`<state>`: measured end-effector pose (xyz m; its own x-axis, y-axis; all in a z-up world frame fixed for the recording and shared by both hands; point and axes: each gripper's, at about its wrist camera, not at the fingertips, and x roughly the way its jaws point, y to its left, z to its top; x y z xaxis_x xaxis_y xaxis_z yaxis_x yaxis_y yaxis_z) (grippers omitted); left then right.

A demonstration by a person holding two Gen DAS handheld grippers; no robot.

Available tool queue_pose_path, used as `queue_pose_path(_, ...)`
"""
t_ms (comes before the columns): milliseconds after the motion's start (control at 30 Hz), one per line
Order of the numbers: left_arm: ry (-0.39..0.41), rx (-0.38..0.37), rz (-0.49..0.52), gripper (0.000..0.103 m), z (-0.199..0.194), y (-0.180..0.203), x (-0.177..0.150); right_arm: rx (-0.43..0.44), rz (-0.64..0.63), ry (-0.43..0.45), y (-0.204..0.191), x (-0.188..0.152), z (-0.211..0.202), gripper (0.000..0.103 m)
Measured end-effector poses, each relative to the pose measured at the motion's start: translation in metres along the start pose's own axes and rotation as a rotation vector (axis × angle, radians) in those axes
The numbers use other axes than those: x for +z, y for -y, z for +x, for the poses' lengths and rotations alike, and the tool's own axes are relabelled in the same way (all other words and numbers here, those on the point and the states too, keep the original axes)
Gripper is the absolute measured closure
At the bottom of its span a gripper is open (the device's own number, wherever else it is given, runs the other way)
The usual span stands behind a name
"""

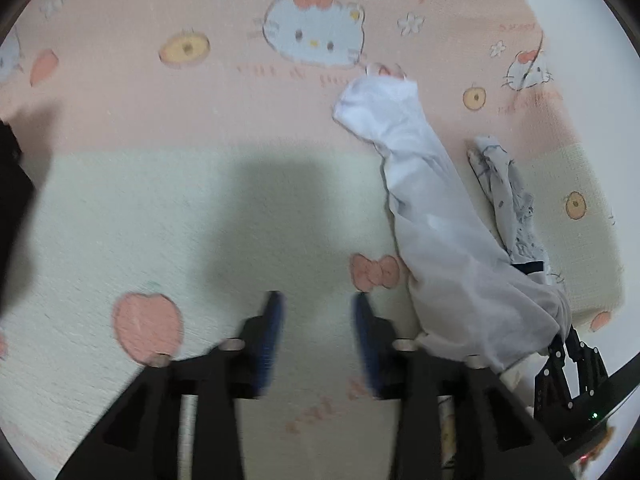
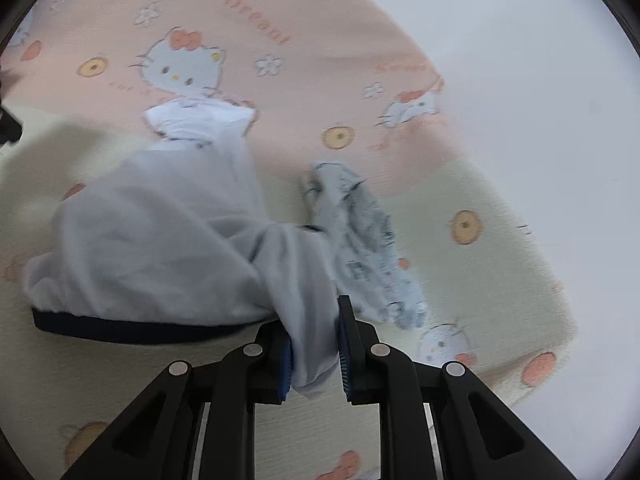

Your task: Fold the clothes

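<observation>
A white garment [image 2: 160, 240] with a dark hem lies bunched on the cartoon-print bed cover [image 2: 280, 80]. My right gripper [image 2: 314, 344] is shut on a fold of it, the cloth squeezed between the blue pads. A printed grey-white garment [image 2: 360, 240] lies crumpled just right of it. In the left wrist view the white garment [image 1: 440, 220] stretches from mid-right down to the right gripper [image 1: 568, 364] at the lower right, with the printed garment [image 1: 504, 184] beside it. My left gripper [image 1: 318, 320] hovers open over bare cover, left of the clothes, holding nothing.
The pink and cream bed cover [image 1: 200, 120] spreads left and ahead. Its right edge [image 2: 540, 280] drops to a pale floor [image 2: 540, 100]. Something dark [image 1: 12, 200] sits at the far left edge of the left wrist view.
</observation>
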<state>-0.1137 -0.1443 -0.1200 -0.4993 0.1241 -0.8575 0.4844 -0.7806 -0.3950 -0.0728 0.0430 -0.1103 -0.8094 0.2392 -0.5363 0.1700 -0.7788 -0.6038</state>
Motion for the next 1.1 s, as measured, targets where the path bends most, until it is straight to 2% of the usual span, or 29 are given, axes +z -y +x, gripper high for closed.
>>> queue_pose_path(33,-0.013,-0.010,-0.014,0.041,0.003,0.002,0.000,-0.010,0.010,-0.010,0.005,0.001,0.003,0.087)
queue_pose_path(133,-0.027,-0.026,0.000,0.041,0.005,0.013,0.000,-0.006,0.056,-0.060,0.020,-0.001,0.016,0.087)
queue_pose_path(233,-0.041,0.014,0.082,0.041,0.012,0.031,0.002,0.003,0.096,-0.099,0.031,-0.005,0.025,0.087)
queue_pose_path(333,-0.061,0.030,0.138,0.041,0.018,0.044,0.001,-0.028,0.130,-0.143,0.044,-0.010,0.038,0.087)
queue_pose_path(367,-0.065,0.027,0.146,0.041,0.020,0.046,-0.001,-0.038,0.141,-0.157,0.049,-0.012,0.042,0.091)
queue_pose_path(433,-0.072,0.021,0.163,0.041,0.022,0.051,-0.003,-0.059,0.163,-0.186,0.058,-0.015,0.051,0.092)
queue_pose_path(500,-0.095,0.002,0.174,0.041,0.028,0.055,-0.002,-0.077,0.186,-0.215,0.066,-0.019,0.060,0.092)
queue_pose_path(600,-0.144,-0.029,0.182,0.041,0.040,0.063,0.001,-0.050,0.212,-0.243,0.070,-0.024,0.067,0.092)
queue_pose_path(767,-0.165,-0.060,0.191,0.041,0.047,0.077,0.004,-0.005,0.257,-0.289,0.078,-0.033,0.080,0.092)
queue_pose_path(933,-0.186,-0.084,0.223,0.041,0.053,0.090,0.006,-0.019,0.330,-0.336,0.103,-0.041,0.108,0.092)
queue_pose_path(1100,-0.232,-0.177,0.215,0.041,0.066,0.110,0.007,-0.019,0.410,-0.401,0.126,-0.049,0.133,0.094)
